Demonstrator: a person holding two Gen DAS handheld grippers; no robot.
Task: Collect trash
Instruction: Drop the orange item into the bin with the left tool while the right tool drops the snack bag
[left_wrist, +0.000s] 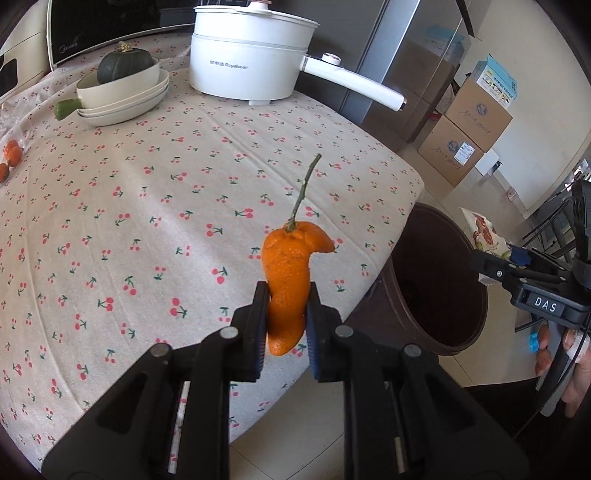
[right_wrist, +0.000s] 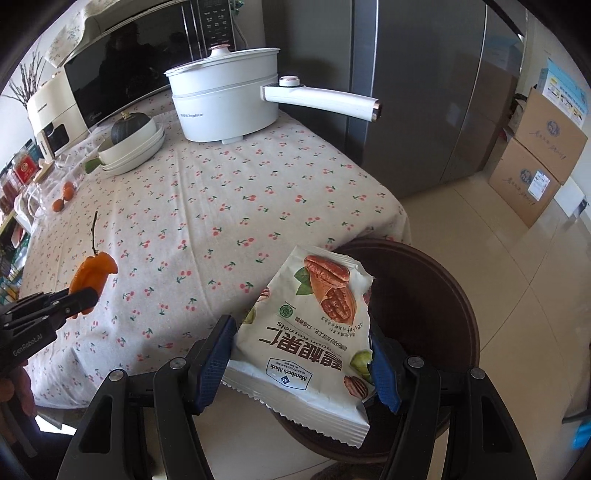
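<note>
My left gripper (left_wrist: 286, 325) is shut on an orange peel (left_wrist: 290, 280) with a green stem, held above the tablecloth near the table's right edge. From the right wrist view the same peel (right_wrist: 90, 277) shows at far left in the left gripper (right_wrist: 83, 299). My right gripper (right_wrist: 301, 354) is shut on a white pecan snack bag (right_wrist: 306, 343), held over the near rim of the dark brown trash bin (right_wrist: 436, 295). The bin (left_wrist: 439, 280) stands on the floor beside the table; the right gripper (left_wrist: 491, 266) with the bag (left_wrist: 484, 232) hovers by its far side.
A cherry-print tablecloth (right_wrist: 221, 206) covers the table. At its back stand a white electric pot (right_wrist: 225, 107) with a long handle and stacked bowls holding a dark squash (right_wrist: 127, 127). Small oranges (right_wrist: 62, 197) lie at left. Cardboard boxes (right_wrist: 535, 158) and a grey fridge (right_wrist: 424, 92) stand beyond.
</note>
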